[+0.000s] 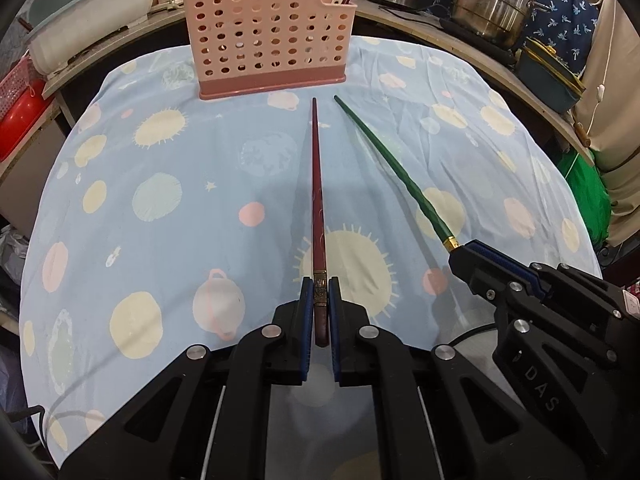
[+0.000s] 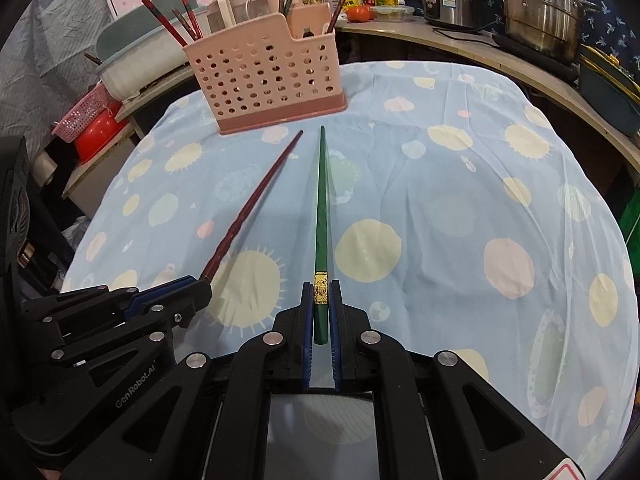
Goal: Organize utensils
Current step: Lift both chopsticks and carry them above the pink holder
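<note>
Already gripped, two chopsticks aim at the pink holder (image 1: 270, 36) standing at the far edge of the cloth-covered surface (image 1: 160, 208). The left gripper (image 1: 320, 300) has its fingers (image 1: 306, 308) clamped on the thick end of the red chopstick (image 1: 318, 192), whose long axis runs straight ahead from the fingers, thin tip forward and stopping just short of the holder's base. Beside it, the right gripper (image 2: 320, 304) is clenched on the butt of the green chopstick (image 2: 321, 208), just behind its gold band; that stick also points tip-first toward the holder. Both tips converge near the holder's right half, apart from each other. Each hand looks about equally near; the coming lift would likely need the tips raised over the rim before dropping in.
</note>
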A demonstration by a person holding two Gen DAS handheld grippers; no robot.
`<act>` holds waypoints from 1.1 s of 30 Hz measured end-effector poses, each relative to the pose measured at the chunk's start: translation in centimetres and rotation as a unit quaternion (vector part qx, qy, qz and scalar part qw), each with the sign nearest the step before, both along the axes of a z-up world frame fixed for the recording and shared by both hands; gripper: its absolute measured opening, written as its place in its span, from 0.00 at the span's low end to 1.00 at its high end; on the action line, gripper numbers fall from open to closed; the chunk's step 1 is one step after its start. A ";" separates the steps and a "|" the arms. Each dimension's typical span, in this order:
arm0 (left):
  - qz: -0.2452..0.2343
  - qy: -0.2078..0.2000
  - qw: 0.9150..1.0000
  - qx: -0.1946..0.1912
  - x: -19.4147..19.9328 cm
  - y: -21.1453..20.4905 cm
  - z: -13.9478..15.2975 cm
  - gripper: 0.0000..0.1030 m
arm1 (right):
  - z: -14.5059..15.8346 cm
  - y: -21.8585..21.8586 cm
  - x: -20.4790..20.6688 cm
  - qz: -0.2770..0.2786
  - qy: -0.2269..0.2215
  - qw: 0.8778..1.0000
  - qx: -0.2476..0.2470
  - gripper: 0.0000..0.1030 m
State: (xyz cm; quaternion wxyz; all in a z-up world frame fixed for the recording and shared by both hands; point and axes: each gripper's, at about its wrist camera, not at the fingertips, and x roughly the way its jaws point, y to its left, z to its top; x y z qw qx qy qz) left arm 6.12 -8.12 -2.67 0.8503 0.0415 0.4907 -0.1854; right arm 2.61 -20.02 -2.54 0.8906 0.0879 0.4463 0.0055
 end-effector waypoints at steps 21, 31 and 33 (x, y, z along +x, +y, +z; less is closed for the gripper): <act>0.000 -0.089 0.995 -0.043 0.0 0.7 9.4 0.07 | 9.1 -1.0 0.2 0.000 -0.093 0.995 0.021 0.03; 0.007 -0.128 0.990 -0.052 1.0 1.7 12.8 0.07 | 11.7 -1.3 1.3 0.001 -0.122 0.993 0.004 0.03; 0.017 -0.126 0.991 -0.050 1.3 2.4 12.5 0.07 | 10.4 -1.6 1.5 0.001 -0.103 0.995 0.003 0.03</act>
